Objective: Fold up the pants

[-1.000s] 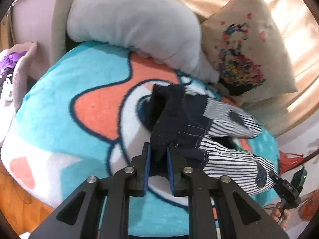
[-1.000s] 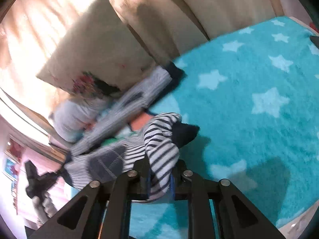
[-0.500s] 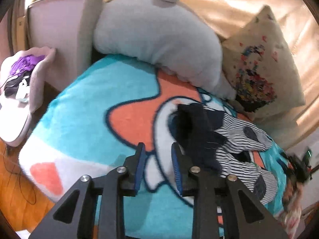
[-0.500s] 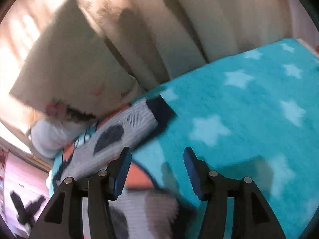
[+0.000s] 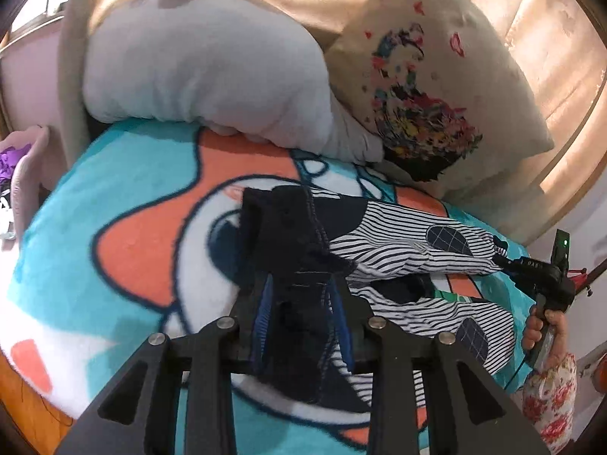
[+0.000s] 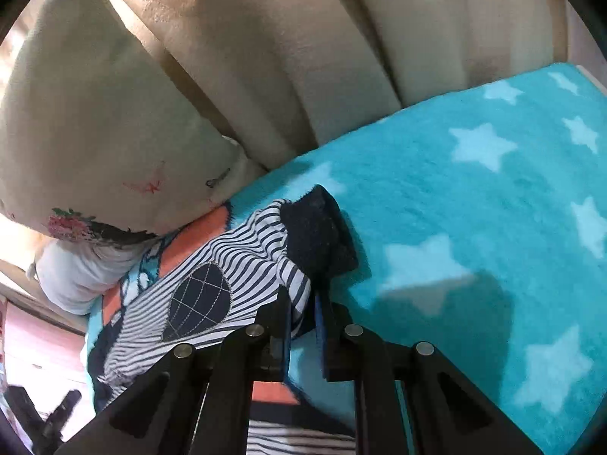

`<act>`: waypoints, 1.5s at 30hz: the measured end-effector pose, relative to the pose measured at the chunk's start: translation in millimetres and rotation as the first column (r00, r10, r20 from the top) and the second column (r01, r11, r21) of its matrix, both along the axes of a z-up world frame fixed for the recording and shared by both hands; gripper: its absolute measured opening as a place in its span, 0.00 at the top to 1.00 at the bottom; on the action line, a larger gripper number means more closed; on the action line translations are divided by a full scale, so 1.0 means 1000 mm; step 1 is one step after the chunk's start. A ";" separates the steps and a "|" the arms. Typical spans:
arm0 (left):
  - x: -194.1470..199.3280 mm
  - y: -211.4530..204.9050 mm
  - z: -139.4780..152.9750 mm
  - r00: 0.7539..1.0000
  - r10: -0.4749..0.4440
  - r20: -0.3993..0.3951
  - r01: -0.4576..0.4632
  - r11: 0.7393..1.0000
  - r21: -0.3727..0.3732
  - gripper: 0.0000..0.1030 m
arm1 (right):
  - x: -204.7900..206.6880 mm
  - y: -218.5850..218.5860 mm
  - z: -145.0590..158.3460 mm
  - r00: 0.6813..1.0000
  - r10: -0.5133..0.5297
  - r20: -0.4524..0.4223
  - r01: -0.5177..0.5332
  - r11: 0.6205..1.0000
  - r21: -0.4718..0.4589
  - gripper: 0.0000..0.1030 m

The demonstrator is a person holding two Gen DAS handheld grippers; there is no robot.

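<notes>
Striped pants point(image 5: 398, 242) with a navy waistband lie spread on a turquoise cartoon blanket point(image 5: 125, 174). My left gripper point(image 5: 303, 303) straddles the bunched navy waistband point(image 5: 288, 235). Its jaws are opening, and the fabric lies between the blue pads. In the right wrist view the striped leg point(image 6: 197, 299) ends in a navy cuff point(image 6: 318, 235). My right gripper point(image 6: 303, 303) is closing, and its pads pinch the striped hem just below that cuff. A hand in a floral sleeve point(image 5: 546, 326) holds that gripper at the leg ends.
A grey plush pillow point(image 5: 212, 60) and a printed cushion point(image 5: 436, 94) lean on the cream headboard point(image 6: 341, 57) behind the pants. Star-patterned blanket point(image 6: 474, 208) stretches right of the cuff. The bed's edge and wooden floor point(image 5: 22, 398) show at lower left.
The left gripper let go of the waistband, pulled aside with nothing in it, and now straddles it again. The right gripper dropped the lifted leg, opened wide, and closed on a leg hem.
</notes>
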State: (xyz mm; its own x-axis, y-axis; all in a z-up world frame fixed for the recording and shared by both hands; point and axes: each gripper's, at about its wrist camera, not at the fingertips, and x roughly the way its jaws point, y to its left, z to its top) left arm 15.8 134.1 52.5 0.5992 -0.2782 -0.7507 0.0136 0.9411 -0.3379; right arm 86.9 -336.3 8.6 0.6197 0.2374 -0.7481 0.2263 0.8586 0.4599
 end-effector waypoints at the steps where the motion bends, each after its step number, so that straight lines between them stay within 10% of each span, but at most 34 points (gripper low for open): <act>1: 0.004 -0.005 -0.001 1.000 -0.006 -0.008 0.006 1.000 -0.001 0.70 | 0.000 -0.001 0.000 1.000 0.003 -0.005 -0.003 1.000 -0.022 0.86; 9: 0.041 -0.036 -0.010 0.998 -0.052 -0.044 0.051 0.999 -0.012 0.66 | -0.031 0.004 0.044 0.991 -0.021 0.131 0.028 0.998 -0.049 0.82; 13: 0.065 -0.042 -0.032 0.995 -0.025 -0.097 0.029 0.999 0.032 0.66 | -0.014 0.033 0.026 0.992 0.104 0.072 -0.107 0.994 0.030 0.82; 21: 0.075 -0.020 -0.057 0.984 -0.002 -0.179 -0.002 1.000 -0.025 0.66 | -0.004 0.014 -0.013 0.999 0.017 -0.044 -0.017 1.000 0.015 0.82; 30: 0.012 -0.023 0.004 0.999 0.024 0.022 -0.025 0.999 0.033 0.57 | -0.064 0.017 0.028 0.996 0.004 0.092 0.003 0.997 -0.079 0.68; 45: -0.074 -0.038 0.076 0.954 0.016 0.298 -0.093 0.965 0.246 0.31 | -0.132 0.076 0.050 0.962 0.180 0.206 -0.134 0.966 -0.220 0.56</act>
